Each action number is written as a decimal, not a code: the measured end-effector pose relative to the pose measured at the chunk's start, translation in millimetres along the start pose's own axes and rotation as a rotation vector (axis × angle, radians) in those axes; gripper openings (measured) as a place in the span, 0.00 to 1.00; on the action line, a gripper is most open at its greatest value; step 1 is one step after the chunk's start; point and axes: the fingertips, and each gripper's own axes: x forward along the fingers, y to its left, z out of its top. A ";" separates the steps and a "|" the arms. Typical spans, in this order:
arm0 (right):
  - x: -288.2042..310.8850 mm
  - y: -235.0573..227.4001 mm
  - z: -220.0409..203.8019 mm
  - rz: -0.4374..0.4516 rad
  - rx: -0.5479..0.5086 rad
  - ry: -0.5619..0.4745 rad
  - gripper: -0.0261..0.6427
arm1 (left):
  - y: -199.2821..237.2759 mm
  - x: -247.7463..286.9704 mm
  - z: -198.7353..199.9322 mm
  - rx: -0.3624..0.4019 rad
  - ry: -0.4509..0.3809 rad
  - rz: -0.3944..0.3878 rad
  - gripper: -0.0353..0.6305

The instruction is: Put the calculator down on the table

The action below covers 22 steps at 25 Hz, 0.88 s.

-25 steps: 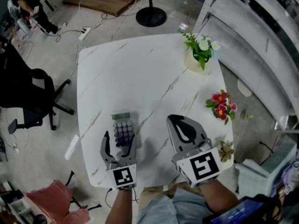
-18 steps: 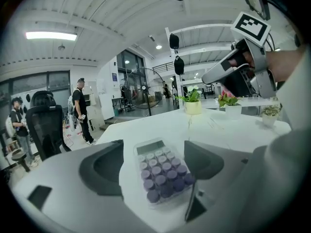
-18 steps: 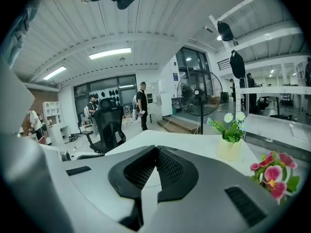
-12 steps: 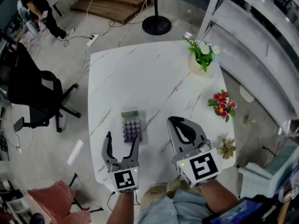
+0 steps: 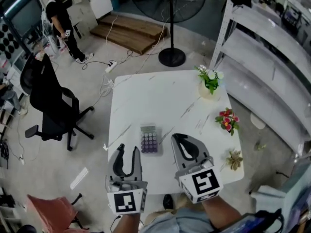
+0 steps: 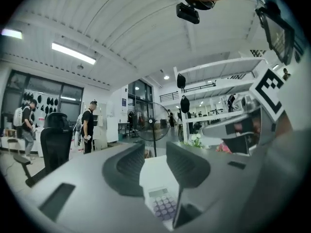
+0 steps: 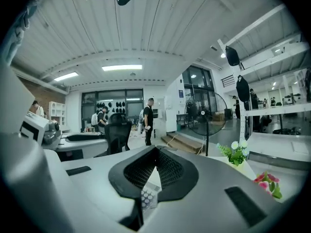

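The calculator (image 5: 149, 139), grey with purple keys, lies flat on the white marble table (image 5: 160, 96), near its front edge. My left gripper (image 5: 128, 150) hangs above the table's front left, held off from the calculator. Its jaws are closing and nothing is between them. In the left gripper view the calculator (image 6: 163, 204) shows low down, beyond the left gripper (image 6: 155, 152). My right gripper (image 5: 176, 137) hovers to the right of the calculator, shut and empty. Through the right gripper (image 7: 155, 150) a corner of the calculator (image 7: 148, 194) shows below.
A pot of white flowers (image 5: 210, 84), red flowers (image 5: 228, 120) and a small dried plant (image 5: 234, 159) stand along the table's right edge. A black office chair (image 5: 53, 110) is at the left, a fan's stand (image 5: 171, 57) behind, white shelving (image 5: 272, 67) at the right. A person (image 5: 63, 23) stands far off.
Both grippers have risen and drawn back from the calculator, which stays on the table. The left jaws stand narrower than before.
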 end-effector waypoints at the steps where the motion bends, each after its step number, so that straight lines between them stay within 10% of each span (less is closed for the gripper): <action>1: -5.3 5.5 6.3 -0.002 -0.006 -0.014 0.07 | 3.1 -8.1 10.4 0.000 -0.006 0.013 0.22; 4: -21.8 18.5 29.1 -0.013 -0.032 -0.067 0.07 | 9.0 -28.6 42.4 -0.002 -0.047 0.040 0.07; 22: -86.1 40.7 96.2 -0.104 -0.168 -0.254 0.06 | -7.7 -82.5 112.8 0.053 -0.214 0.008 0.06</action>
